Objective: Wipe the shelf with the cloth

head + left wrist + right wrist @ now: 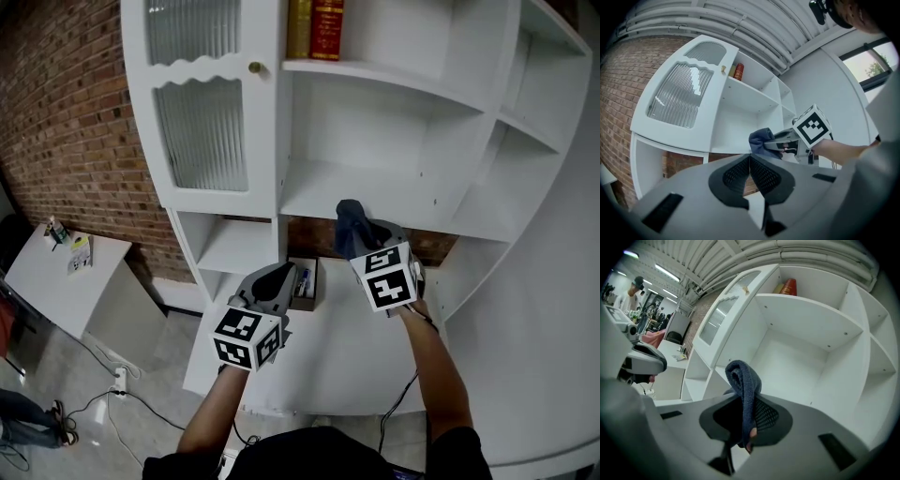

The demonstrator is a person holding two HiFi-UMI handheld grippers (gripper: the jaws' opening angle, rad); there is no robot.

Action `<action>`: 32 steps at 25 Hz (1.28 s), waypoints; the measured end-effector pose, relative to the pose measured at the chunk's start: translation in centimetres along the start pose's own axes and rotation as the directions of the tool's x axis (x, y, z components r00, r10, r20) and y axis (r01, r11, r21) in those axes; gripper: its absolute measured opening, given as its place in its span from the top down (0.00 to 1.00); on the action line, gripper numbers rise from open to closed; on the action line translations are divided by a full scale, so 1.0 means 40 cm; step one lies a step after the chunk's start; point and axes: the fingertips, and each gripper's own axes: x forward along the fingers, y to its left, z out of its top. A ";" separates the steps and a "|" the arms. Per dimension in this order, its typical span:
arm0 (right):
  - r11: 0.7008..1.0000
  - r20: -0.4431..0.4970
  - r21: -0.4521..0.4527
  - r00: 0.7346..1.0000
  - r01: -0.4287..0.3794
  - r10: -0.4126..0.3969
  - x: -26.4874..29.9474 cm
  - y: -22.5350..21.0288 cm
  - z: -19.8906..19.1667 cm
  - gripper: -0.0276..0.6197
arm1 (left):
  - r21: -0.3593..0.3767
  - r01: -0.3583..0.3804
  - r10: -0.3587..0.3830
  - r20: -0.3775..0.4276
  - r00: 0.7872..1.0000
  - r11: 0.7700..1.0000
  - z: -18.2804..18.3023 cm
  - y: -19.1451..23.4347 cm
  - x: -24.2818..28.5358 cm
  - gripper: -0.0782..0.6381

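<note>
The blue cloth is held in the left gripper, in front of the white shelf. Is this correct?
No: the right gripper holds the blue cloth, in front of the white shelf. The right gripper view shows it between those jaws.

The cloth [745,385] looks coarse-knit, the shelf [328,192] smooth matt white, the door glass [202,131] ribbed.

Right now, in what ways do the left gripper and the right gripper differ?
The right gripper is shut on the dark blue cloth, which sticks up from its jaws; the left gripper is shut with nothing between its jaws. The right gripper is held forward at the front edge of the white shelf; the left gripper sits lower and further back. Both carry a cube with black square markers.
</note>
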 end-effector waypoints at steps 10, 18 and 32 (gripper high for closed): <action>0.989 0.074 0.145 0.997 0.018 -0.029 -0.098 0.068 -0.020 0.85 | -0.008 0.016 -0.016 0.004 1.000 1.000 0.003 -0.009 -0.079 0.87; 0.983 0.055 0.180 0.997 0.036 -0.047 -0.149 0.131 -0.058 0.85 | -0.025 0.039 -0.039 0.000 0.999 0.999 -0.011 -0.015 -0.138 0.87; 0.975 0.104 0.218 0.992 0.048 -0.072 -0.208 0.182 -0.043 0.85 | 0.018 0.069 -0.069 0.002 0.998 0.997 0.003 -0.020 -0.179 0.87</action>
